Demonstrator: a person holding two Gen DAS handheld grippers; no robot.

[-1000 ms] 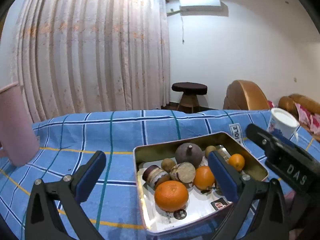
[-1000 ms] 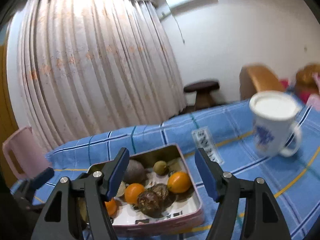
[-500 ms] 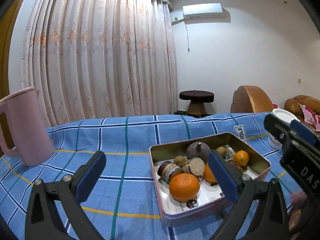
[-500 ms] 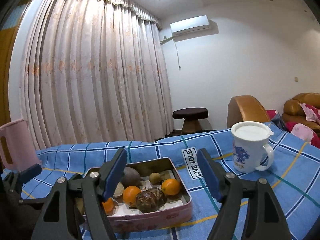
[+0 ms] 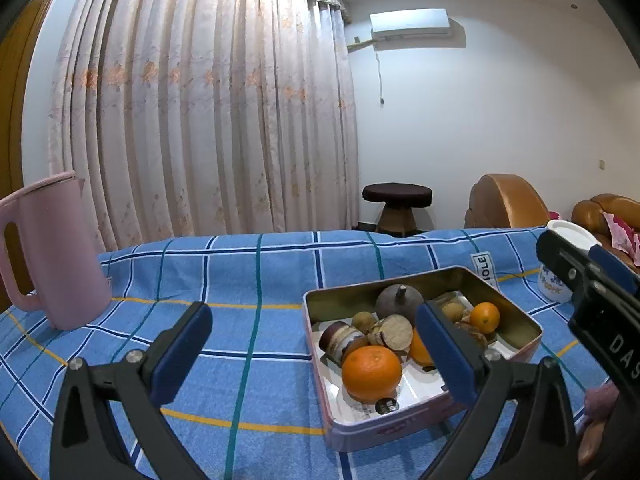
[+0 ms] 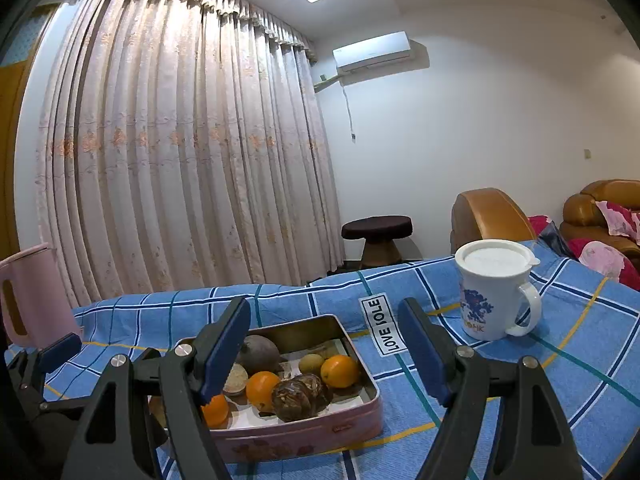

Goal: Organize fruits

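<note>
A pink metal tin (image 5: 516, 350) (image 6: 360, 424) stands on the blue checked tablecloth and holds several fruits: a large orange (image 5: 371, 370), smaller oranges (image 5: 485, 317) (image 6: 339, 371), a dark round fruit with a stem (image 5: 398, 302) (image 6: 258, 351), small brown-green fruits (image 6: 311, 363) and a brown wrinkled fruit (image 6: 291, 400). My left gripper (image 5: 314, 356) is open and empty, held above the cloth to the tin's left front. My right gripper (image 6: 324, 348) is open and empty, raised above the tin's near side.
A pink jug (image 5: 48, 252) (image 6: 28, 300) stands at the far left. A white lidded mug (image 6: 494, 288) (image 5: 560, 264) stands right of the tin. A "LOVE" label (image 6: 384, 326) lies on the cloth. A stool and brown sofas are behind the table.
Both grippers have pulled back and lifted away from the tin, which now looks smaller and farther. Both stay open and empty. The fruits have not moved.
</note>
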